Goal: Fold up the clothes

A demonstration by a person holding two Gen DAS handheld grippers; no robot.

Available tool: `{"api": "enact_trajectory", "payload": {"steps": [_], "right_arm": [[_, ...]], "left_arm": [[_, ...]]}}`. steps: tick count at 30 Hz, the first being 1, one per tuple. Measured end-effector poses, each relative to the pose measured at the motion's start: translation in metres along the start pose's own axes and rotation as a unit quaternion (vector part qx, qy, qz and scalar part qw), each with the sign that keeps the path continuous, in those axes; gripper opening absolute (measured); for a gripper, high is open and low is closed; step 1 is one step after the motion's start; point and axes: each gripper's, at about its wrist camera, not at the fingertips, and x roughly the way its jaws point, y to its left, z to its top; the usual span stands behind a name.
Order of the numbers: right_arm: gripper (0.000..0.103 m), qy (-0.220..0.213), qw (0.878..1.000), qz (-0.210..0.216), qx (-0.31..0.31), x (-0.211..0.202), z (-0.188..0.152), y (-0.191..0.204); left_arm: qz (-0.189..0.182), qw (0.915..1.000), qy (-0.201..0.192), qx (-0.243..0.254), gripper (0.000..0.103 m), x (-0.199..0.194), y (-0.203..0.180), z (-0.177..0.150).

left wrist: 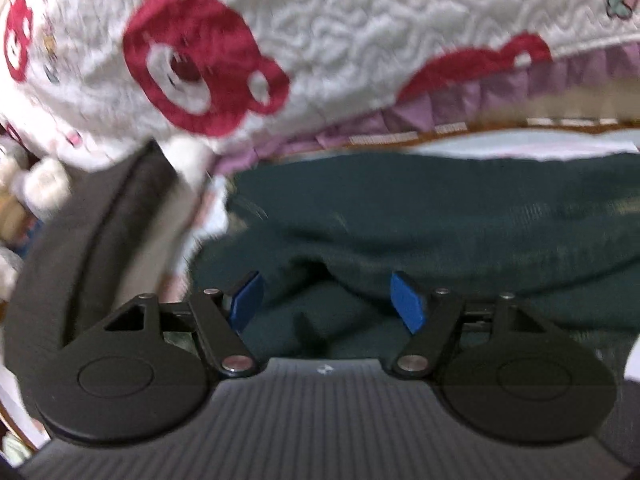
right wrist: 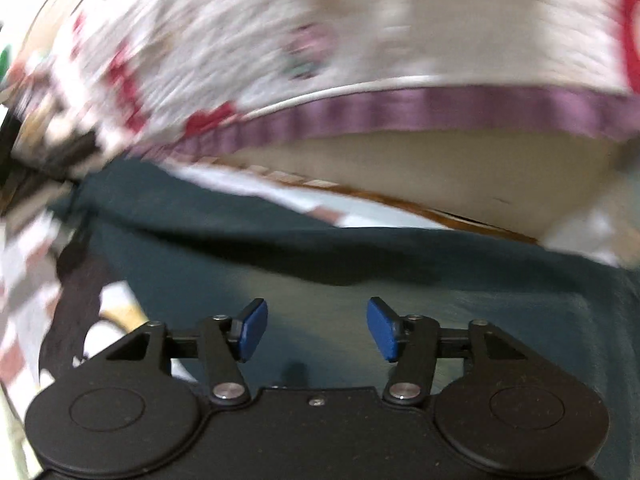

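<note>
At the bottom of the left wrist view, the left gripper (left wrist: pixel 327 304) has its two blue pads (left wrist: pixel 407 307) spread wide apart, with nothing between them. Directly under and beyond the pads lies the dark green knitted garment (left wrist: pixel 420 216), filling the centre and right of the frame, rumpled into a raised fold just past the fingertips. At the left edge a curved dark grey band (left wrist: pixel 92 232) sweeps from lower left up toward the middle. Further up, a pale checked sheet (left wrist: pixel 500 148) shows as a thin strip behind the garment. Across the top of the frame is a white quilted bedspread printed with red bear faces (left wrist: pixel 320 40), edged with a purple ruffle (left wrist: pixel 480 96).

In the right wrist view, the right gripper (right wrist: pixel 318 330) likewise stands spread, its blue pads (right wrist: pixel 382 328) empty and hovering over the same dark green knitted garment (right wrist: pixel 360 264), which lies across the middle of the frame; whether the pads touch the cloth cannot be told. Above it the pale sheet (right wrist: pixel 320 200) and then the blurred bedspread (right wrist: pixel 240 40) with its purple ruffle (right wrist: pixel 440 108) span the upper half.
</note>
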Motion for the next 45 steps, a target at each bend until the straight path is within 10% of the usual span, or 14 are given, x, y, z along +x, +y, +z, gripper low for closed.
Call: {"api": "enact_trajectory", "payload": {"steps": [4,10,18,27,34,38,45], "right_arm": [[0.063,0.031,0.998,-0.014,-0.046,0.028,0.014,0.030],[0.063,0.072,0.994,0.026,0.076,0.083,0.033,0.025],[0.065,0.030,0.985,-0.026,0.169,0.147,0.069,0.012],[0.064,0.018,0.959,-0.023,0.283,0.148,0.078,-0.020],[0.064,-0.006,0.980,0.064,0.188,0.105,0.048,0.046],[0.064,-0.004,0.996,0.047,0.081,0.102,0.059,0.078],[0.064,-0.021,0.988,0.036,-0.146,0.115,0.092,0.114]], "left_arm": [[-0.032,0.9995,0.005,0.004,0.070,0.006,0.001,-0.014],[-0.083,0.9960,-0.008,0.035,0.070,-0.005,0.009,-0.005],[-0.007,0.9951,-0.043,0.089,0.075,0.015,0.023,0.023],[-0.015,0.9993,-0.019,-0.027,0.075,0.015,0.088,-0.001],[-0.041,0.9987,-0.026,-0.017,0.075,0.003,0.079,-0.025],[-0.020,0.9992,-0.034,0.007,0.075,0.008,0.064,-0.009],[-0.013,0.9841,-0.060,0.167,0.075,0.031,0.028,0.013]]}}
